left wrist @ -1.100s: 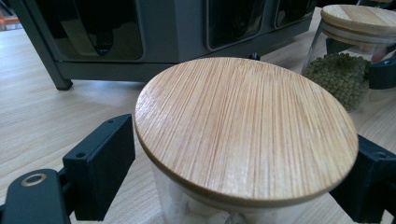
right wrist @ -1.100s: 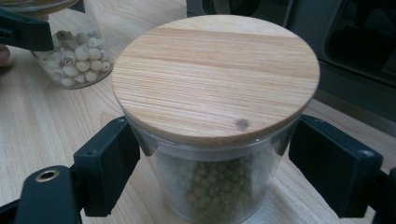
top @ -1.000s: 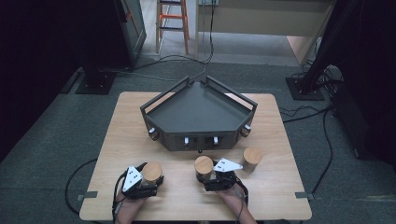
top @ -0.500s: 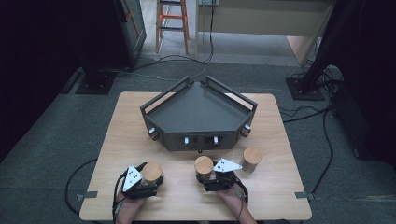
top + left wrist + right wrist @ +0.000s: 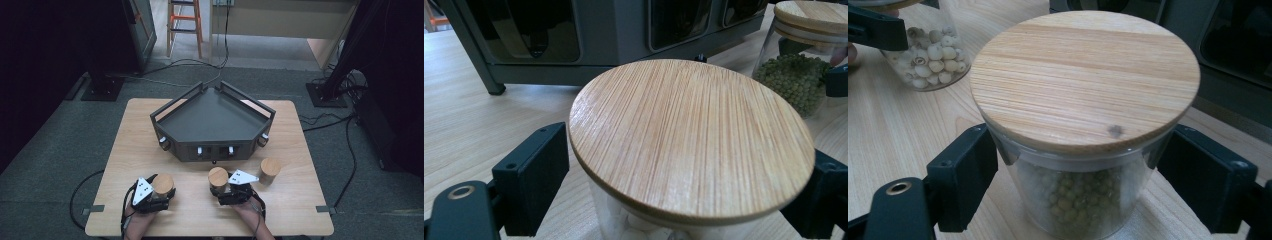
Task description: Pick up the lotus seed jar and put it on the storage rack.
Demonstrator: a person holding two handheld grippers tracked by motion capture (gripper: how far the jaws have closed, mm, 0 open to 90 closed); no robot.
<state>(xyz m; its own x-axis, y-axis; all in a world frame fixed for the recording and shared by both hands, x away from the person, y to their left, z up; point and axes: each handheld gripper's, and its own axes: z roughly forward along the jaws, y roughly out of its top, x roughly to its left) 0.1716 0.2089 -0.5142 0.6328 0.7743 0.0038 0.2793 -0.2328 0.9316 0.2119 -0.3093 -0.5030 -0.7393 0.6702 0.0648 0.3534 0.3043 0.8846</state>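
High view, left hand-held gripper (image 5: pixel 159 196) seemingly clamping white-bead jar (image 5: pixel 162 186), right hand-held gripper (image 5: pixel 226 192) around green-bean jar (image 5: pixel 218 179), grip unclear.

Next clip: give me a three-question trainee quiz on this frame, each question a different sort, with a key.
1. True or false: the jar of green beans stands between the right tongs' jaws.
2. How many jars with bamboo lids stand on the wooden table?
A. two
B. three
C. four
3. Fill in: the jar between the left tongs' jaws holds pale ____ beads.

Key
1. True. The jaws flank its glass wall on both sides; contact cannot be confirmed.
2. B. One sits at each of the tongs, and a third jar stands alone to the right, in front of the dark grey tray.
3. White, seen through the glass in the right gripper view.
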